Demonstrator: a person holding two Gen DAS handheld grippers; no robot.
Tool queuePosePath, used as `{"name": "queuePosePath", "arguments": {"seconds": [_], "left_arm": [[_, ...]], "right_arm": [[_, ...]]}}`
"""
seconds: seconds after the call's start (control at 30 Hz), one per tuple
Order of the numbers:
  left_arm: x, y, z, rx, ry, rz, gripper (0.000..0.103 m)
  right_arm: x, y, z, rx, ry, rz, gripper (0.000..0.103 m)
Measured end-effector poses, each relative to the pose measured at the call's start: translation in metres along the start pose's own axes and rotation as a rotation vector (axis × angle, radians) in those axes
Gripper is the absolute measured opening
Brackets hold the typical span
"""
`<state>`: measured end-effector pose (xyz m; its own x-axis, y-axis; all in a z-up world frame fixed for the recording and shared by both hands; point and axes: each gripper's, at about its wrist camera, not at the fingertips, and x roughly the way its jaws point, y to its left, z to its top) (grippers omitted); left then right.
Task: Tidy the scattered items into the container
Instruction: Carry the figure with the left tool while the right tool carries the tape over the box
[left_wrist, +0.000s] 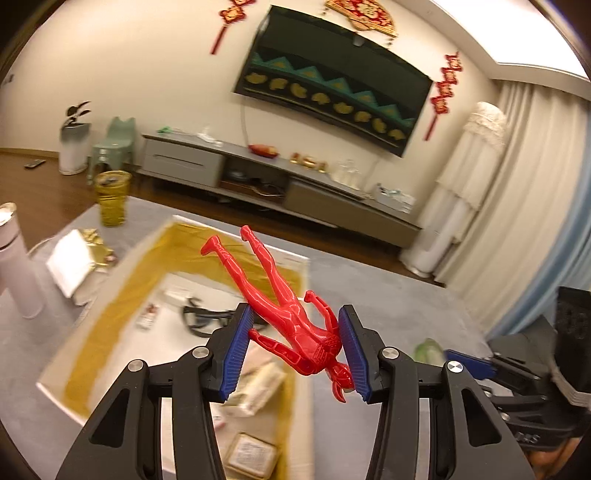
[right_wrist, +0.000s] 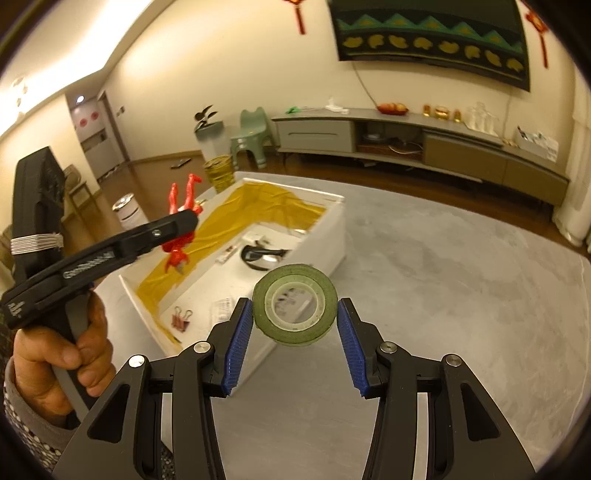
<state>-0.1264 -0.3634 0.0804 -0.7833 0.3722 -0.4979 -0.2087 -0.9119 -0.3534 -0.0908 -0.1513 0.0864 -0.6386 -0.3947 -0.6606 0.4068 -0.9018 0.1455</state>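
A red plastic figure (left_wrist: 291, 325) hangs head toward the camera between the blue pads of my left gripper (left_wrist: 295, 350), which is shut on its arms and head. It is held above a white box (left_wrist: 177, 221) lined with yellow cloth. In the right wrist view the figure (right_wrist: 177, 240) dangles from the left gripper (right_wrist: 188, 221) over the box (right_wrist: 332, 229). My right gripper (right_wrist: 295, 325) is shut on a green tape roll (right_wrist: 295, 306), just off the box's near corner. The right gripper (left_wrist: 465, 363) and the roll (left_wrist: 426, 349) show at the right of the left wrist view.
Black glasses (right_wrist: 258, 254), small packets and pink binder clips (right_wrist: 181, 319) lie in the box. A yellow glass (left_wrist: 110, 197), a white bottle (left_wrist: 14, 258) and a gold packet (left_wrist: 77, 258) stand left of it on the grey table (right_wrist: 443, 277). A hand (right_wrist: 62, 354) holds the left gripper.
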Motion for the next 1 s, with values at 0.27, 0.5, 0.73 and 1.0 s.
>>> {"name": "queuePosePath", "arguments": {"seconds": [0.27, 0.5, 0.73, 1.0], "left_arm": [[-0.009, 0.021, 0.003, 0.013, -0.034, 0.095, 0.049], [-0.009, 0.036, 0.004, 0.033, -0.043, 0.193, 0.049], [-0.010, 0.056, 0.006, 0.017, -0.050, 0.222, 0.049], [-0.011, 0.061, 0.006, 0.013, -0.048, 0.234, 0.049]], "right_arm": [[0.007, 0.043, 0.017, -0.075, -0.006, 0.018, 0.049], [0.016, 0.068, 0.028, -0.121, -0.005, 0.024, 0.049], [0.034, 0.082, 0.035, -0.146, 0.013, 0.031, 0.049], [0.057, 0.096, 0.045, -0.164, 0.030, 0.045, 0.049]]}}
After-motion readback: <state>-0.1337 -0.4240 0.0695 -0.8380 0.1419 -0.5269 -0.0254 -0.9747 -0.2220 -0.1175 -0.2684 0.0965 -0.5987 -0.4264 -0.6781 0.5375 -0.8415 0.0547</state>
